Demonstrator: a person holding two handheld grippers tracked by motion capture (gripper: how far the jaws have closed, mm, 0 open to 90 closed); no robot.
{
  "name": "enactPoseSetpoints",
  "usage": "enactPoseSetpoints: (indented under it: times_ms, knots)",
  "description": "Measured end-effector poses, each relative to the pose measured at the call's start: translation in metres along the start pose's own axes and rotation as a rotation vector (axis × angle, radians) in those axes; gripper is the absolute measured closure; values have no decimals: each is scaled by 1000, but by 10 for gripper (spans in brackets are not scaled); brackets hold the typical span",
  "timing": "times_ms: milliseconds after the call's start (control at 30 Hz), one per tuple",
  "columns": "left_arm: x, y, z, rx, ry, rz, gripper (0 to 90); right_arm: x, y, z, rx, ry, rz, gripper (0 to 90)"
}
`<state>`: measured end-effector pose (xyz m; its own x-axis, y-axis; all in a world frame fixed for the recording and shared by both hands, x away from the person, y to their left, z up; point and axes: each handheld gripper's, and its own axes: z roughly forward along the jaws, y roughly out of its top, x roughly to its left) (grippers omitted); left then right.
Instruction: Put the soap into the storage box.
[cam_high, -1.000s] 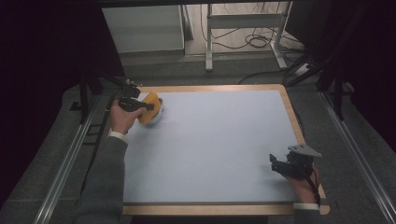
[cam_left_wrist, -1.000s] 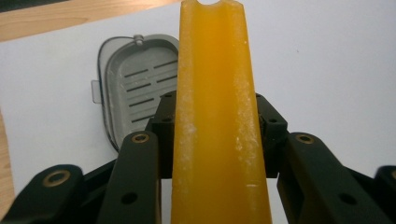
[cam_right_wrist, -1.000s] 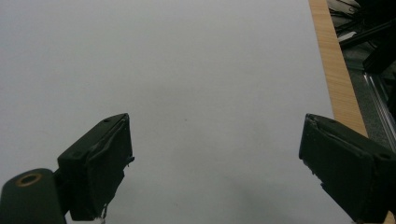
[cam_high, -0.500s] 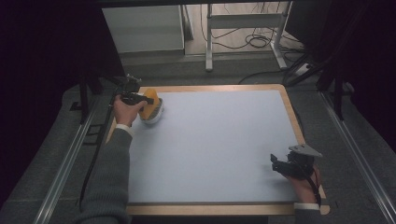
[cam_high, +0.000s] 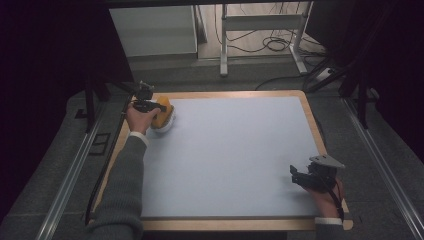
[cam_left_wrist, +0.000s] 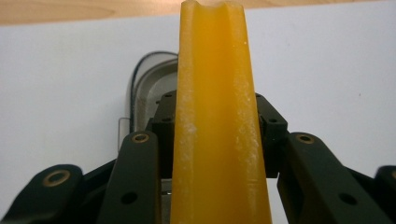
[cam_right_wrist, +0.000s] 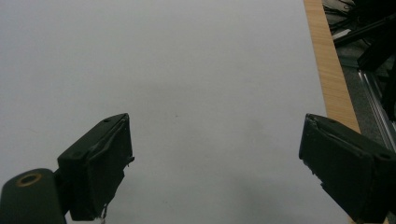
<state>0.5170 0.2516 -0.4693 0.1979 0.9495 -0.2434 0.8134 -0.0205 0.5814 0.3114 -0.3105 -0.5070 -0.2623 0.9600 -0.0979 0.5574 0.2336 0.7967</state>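
At upper left of the high view, the left gripper (cam_high: 150, 106) clamps a yellow piece (cam_left_wrist: 217, 121) over what may be a clear container (cam_left_wrist: 149, 88); placing seems unfinished. Lower right, the right gripper (cam_right_wrist: 215, 172) gapes, idle.

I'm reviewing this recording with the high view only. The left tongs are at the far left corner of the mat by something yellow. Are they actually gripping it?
Observer: Yes. In the left gripper view the left tongs are shut on the yellow piece, one jaw pressed to each side.
Operator: What shape is that piece?
Observer: A long narrow slab with a groove down its near face and a notched far end.
Operator: There's something pale beneath it. What is it?
Observer: A clear container with a dark rim line, lying on the white mat right behind the piece.
Operator: And the right tongs?
Observer: The right tongs are open, jaws wide apart, with bare mat between them.
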Motion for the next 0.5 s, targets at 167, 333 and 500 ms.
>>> enactPoseSetpoints:
  times_ms: [167, 333, 500]
  knots:
    - [-4, -1, -3, -49, -3, -7, 507, 1, 0, 0, 1, 0, -3, 98]
    - [-3, -2, -5, -2, -8, 28, 341, 2, 0, 0, -1, 2, -7, 98]
    - [1, -6, -9, 0, 25, 29, 259, 3, 0, 1, 0, 5, -9, 98]
